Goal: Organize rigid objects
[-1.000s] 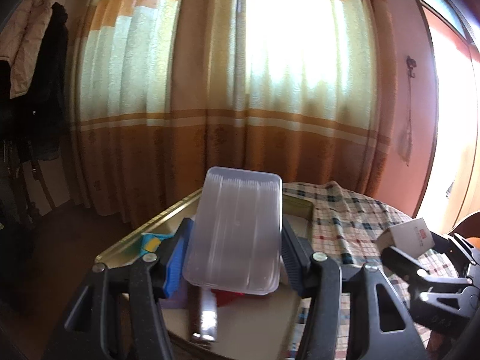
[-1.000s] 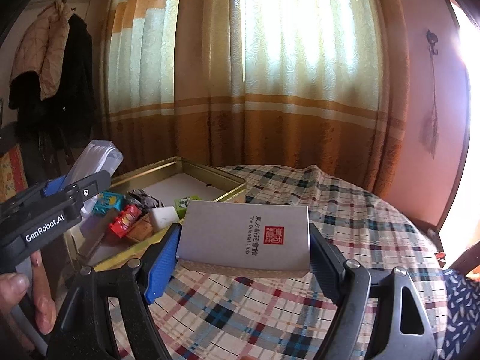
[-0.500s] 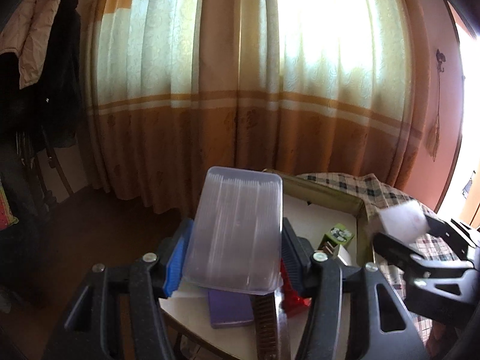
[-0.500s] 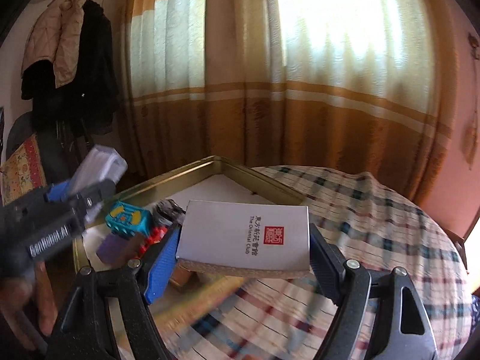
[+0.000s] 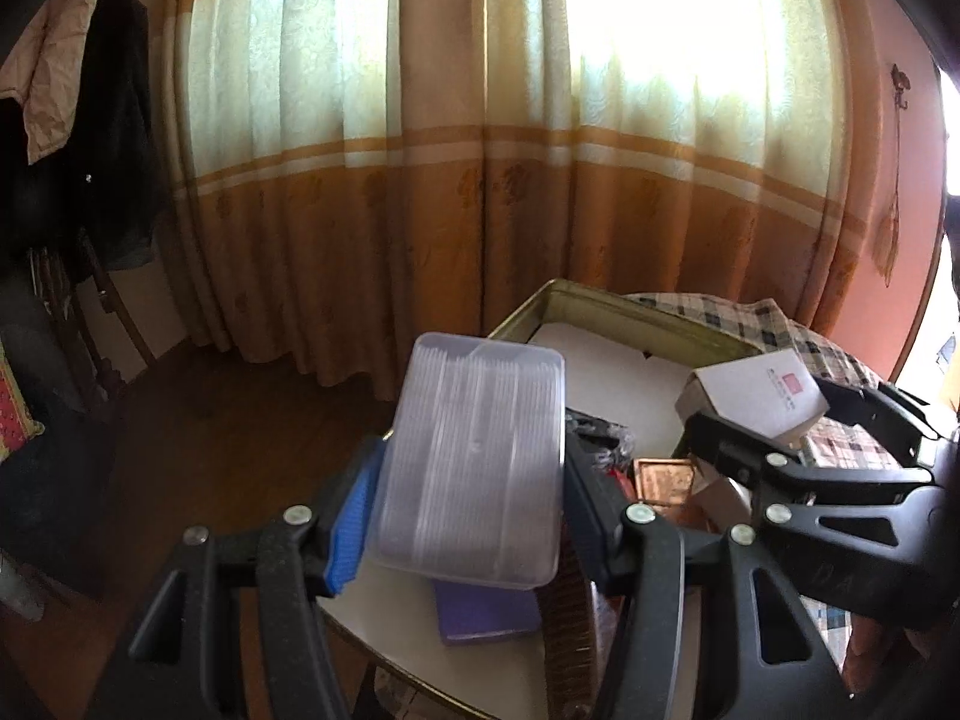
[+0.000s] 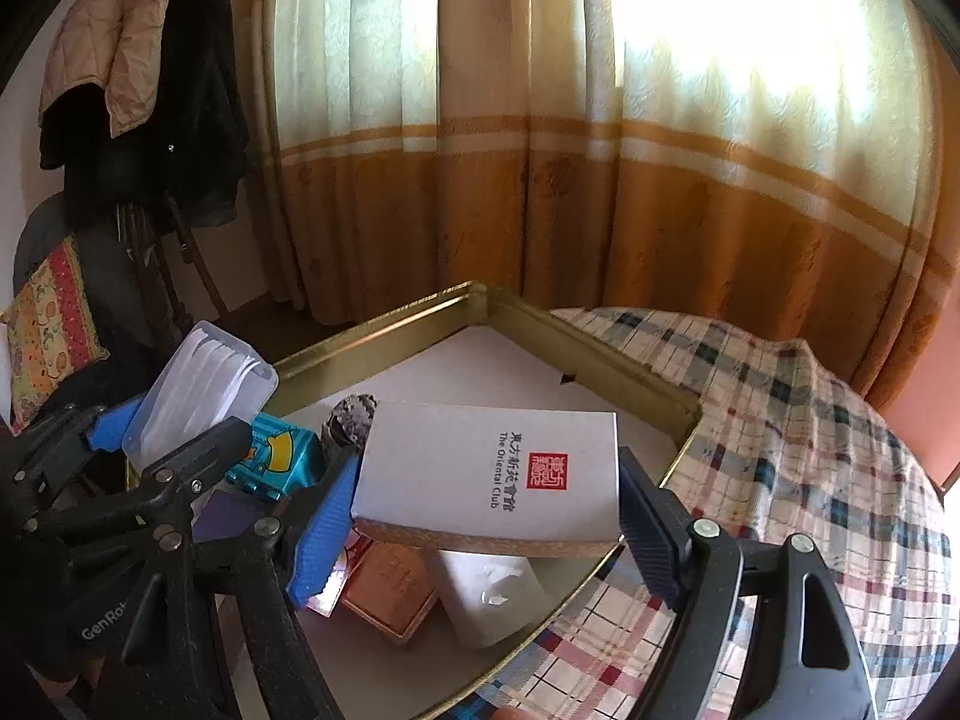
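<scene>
The white box (image 6: pixel 489 468) with the red seal is sitting flat between the pads of the right gripper (image 6: pixel 486 516), which is clamping it by its 2 short ends, so its long axis is running across the jaws. It is hanging above the gold tray (image 6: pixel 606 354), directly over the copper box (image 6: pixel 390 591) and the white packet (image 6: pixel 492 597); free tray floor is lying further ahead, toward the far corner. The left gripper (image 5: pixel 468 480) is gripping the clear plastic case (image 5: pixel 474 456) by its long sides, above the tray's near end, over the purple box (image 5: pixel 480 615). The right hand is the nearer one to the empty floor.
</scene>
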### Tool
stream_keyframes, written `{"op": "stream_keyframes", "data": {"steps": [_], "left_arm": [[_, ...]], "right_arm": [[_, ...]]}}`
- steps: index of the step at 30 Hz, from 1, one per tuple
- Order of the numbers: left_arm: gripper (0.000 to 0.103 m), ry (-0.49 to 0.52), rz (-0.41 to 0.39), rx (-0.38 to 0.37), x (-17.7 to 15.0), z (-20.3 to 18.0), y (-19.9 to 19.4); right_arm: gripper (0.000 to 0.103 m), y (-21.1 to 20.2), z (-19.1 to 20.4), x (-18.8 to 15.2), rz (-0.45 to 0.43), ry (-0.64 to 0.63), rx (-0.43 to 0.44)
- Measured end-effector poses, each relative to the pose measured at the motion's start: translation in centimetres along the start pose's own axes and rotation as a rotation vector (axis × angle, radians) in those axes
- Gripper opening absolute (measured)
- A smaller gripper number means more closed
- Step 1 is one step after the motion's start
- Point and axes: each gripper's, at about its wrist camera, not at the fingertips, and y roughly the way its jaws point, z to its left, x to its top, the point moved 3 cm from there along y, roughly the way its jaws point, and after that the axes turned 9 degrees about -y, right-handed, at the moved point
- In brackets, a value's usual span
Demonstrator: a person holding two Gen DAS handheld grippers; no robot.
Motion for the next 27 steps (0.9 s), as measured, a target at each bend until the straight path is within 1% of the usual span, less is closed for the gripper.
{"op": "stream_keyframes", "data": {"steps": [1, 3, 4, 5, 6, 8, 12, 14, 16, 19, 22, 27], "left_arm": [[0.059, -0.001, 0.0, 0.006, 0.0, 0.0, 0.0], [0.064, -0.008, 0.0, 0.007, 0.1, 0.2, -0.1], [0.069, -0.014, -0.005, 0.012, 0.2, 0.4, -0.2], [0.075, -0.02, -0.009, 0.019, 0.2, 0.5, -0.3], [0.078, -0.026, -0.013, 0.021, 0.3, 0.6, -0.4], [0.085, -0.035, -0.023, 0.017, 0.4, 0.8, -0.7], [0.091, -0.025, -0.039, 0.012, 0.5, 0.6, -1.2], [0.098, -0.023, -0.058, 0.016, 0.6, 0.4, -1.8], [0.101, -0.024, -0.071, 0.016, 0.8, 0.2, -2.2], [0.103, -0.027, -0.071, 0.015, 0.8, 0.1, -2.8], [0.103, -0.031, -0.065, 0.018, 0.9, 0.1, -3.2], [0.103, -0.034, -0.067, 0.026, 1.1, 0.2, -4.0]], "right_arm": [[0.083, 0.0, 0.0, 0.0, 0.003, 0.004, 0.013], [0.085, -0.2, 0.0, 0.0, -0.004, 0.006, 0.013], [0.086, -0.4, -0.1, 0.0, -0.01, 0.011, 0.005], [0.091, -0.6, -0.2, 0.1, -0.017, 0.019, 0.005], [0.095, -0.9, -0.4, 0.1, -0.028, 0.033, 0.012], [0.097, -1.4, -0.7, 0.1, -0.042, 0.051, 0.017], [0.098, -2.5, -1.0, -0.2, -0.064, 0.063, 0.005], [0.098, -3.2, -1.2, -0.4, -0.074, 0.071, -0.017], [0.098, -3.9, -1.4, -0.7, -0.081, 0.081, -0.041], [0.098, -4.9, -1.5, -0.8, -0.088, 0.071, -0.084], [0.098, -5.9, -0.9, -0.8, -0.101, 0.033, -0.129], [0.098, -7.4, 0.0, -0.8, -0.13, 0.008, -0.142]]}}
